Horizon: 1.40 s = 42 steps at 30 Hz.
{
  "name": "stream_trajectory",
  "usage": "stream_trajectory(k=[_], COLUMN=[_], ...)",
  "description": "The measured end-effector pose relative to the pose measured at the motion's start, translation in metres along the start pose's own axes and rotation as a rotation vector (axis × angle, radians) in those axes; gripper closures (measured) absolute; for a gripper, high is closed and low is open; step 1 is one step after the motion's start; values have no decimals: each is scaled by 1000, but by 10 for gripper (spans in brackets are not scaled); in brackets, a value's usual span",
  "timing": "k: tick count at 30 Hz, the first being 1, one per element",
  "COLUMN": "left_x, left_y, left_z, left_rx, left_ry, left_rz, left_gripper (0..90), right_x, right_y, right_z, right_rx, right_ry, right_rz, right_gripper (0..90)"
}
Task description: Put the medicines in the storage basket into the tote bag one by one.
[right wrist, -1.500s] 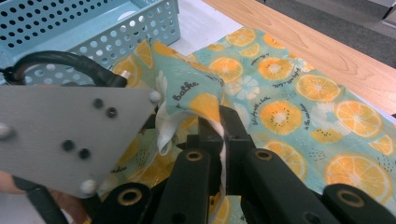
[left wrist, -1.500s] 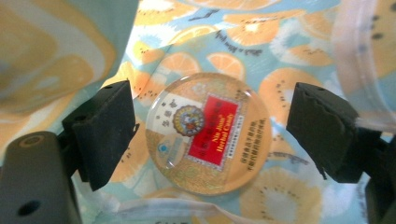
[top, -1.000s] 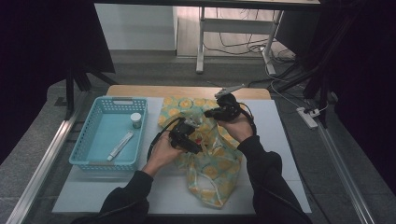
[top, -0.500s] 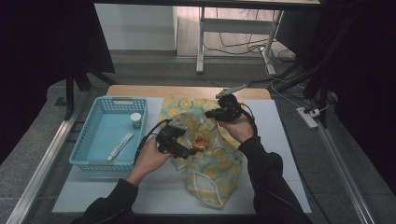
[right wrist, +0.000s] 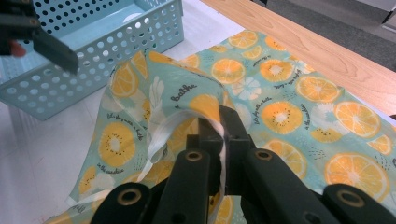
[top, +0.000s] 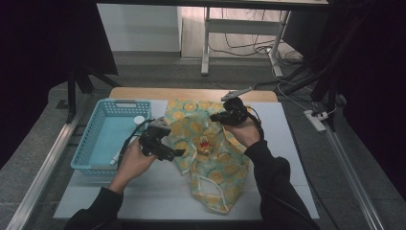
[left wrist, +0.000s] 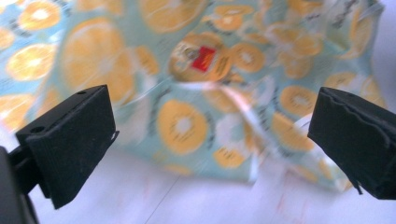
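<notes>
A fabric bag (top: 210, 158) printed with orange slices on pale green lies crumpled mid-table. A red label (left wrist: 204, 58) shows on it in the left gripper view. My right gripper (right wrist: 219, 126) is shut on the bag's white-hemmed edge (right wrist: 161, 133) and holds that edge lifted; in the high view this right gripper (top: 218, 116) sits over the bag's upper part. My left gripper (top: 174, 146) hovers at the bag's left side. Its jaws have just been opening, and the left gripper (left wrist: 212, 116) now stands wide open with nothing between the pads, the fabric lying beyond them.
A light blue perforated basket (top: 95, 143) stands at the left of the white table top (top: 158, 191). It holds a small white cap (top: 139, 120) and a white tube (top: 117, 155). A wooden strip (top: 191, 93) runs along the far edge.
My left hand has drawn back leftward from the bag toward the basket and risen a little. The right gripper has kept still on the bag's edge.
</notes>
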<state>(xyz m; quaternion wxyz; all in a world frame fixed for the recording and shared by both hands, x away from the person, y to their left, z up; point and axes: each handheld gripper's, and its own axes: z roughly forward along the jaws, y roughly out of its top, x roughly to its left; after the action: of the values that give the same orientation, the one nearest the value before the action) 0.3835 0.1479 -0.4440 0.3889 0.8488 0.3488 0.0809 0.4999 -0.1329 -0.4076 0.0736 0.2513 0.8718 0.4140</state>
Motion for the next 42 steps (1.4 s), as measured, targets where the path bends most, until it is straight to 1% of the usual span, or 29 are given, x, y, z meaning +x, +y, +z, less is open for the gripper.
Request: stream_trajectory(k=[2,4,6,8,9,10,12,13,15,17,20,24,25,28,31,35,38,40,42], left_x=[7,14,20,28,30,35,42,47,52,59,69,84,88,98,105,113,118,120,121], left_y=[-4,-8,-12,-16,-18,-21,-25,-28,-33,-40,-50,-63,-66,-73,-78,-83,-87,-89,-90], left_z=[-7,-15,-22,-31,-33,-38,-44,-48,-53,-57,-59,-60,-59,-57,-52,-44,-39,-35,-31], left_rx=[-4,-4,7,10,12,24,41,41,45,54,77,91,102,140,163,219,253,287,333], left_ry=[0,21,53,99,111,133,156,161,181,213,245,249,252,251,251,259,251,243,243], left_rz=[-20,-36,-45,-54,-60,-70,-94,-116,-140,-153,-175,-222,-231,-238,-258,-268,-284,-292,-293], left_gripper=[10,9,9,6,4,4,15,18,20,24,21,12,13,4,0,0,0,1,1], right_x=[0,0,0,1,1,1,1,1,1,1,1,2,2,3,3,3,2,3,3], right_y=[0,0,0,0,0,0,0,1,1,1,1,2,2,2,2,2,2,2,2], right_z=[0,0,0,0,0,0,0,0,0,0,0,1,1,2,2,2,1,1,0], right_rx=[0,1,1,0,0,0,1,1,1,1,1,2,5,3,4,4,3,3,2], right_ry=[0,0,1,1,1,1,1,2,1,1,1,3,3,3,3,3,3,4,3], right_rz=[-1,-1,-1,-2,-2,-2,-2,-3,-3,-4,-5,-5,-6,-7,-7,-7,-9,-6,-9], right_gripper=[900,900,900,900,900,900,900,900,900,900,900,900,900,900,900,900,900,900,900])
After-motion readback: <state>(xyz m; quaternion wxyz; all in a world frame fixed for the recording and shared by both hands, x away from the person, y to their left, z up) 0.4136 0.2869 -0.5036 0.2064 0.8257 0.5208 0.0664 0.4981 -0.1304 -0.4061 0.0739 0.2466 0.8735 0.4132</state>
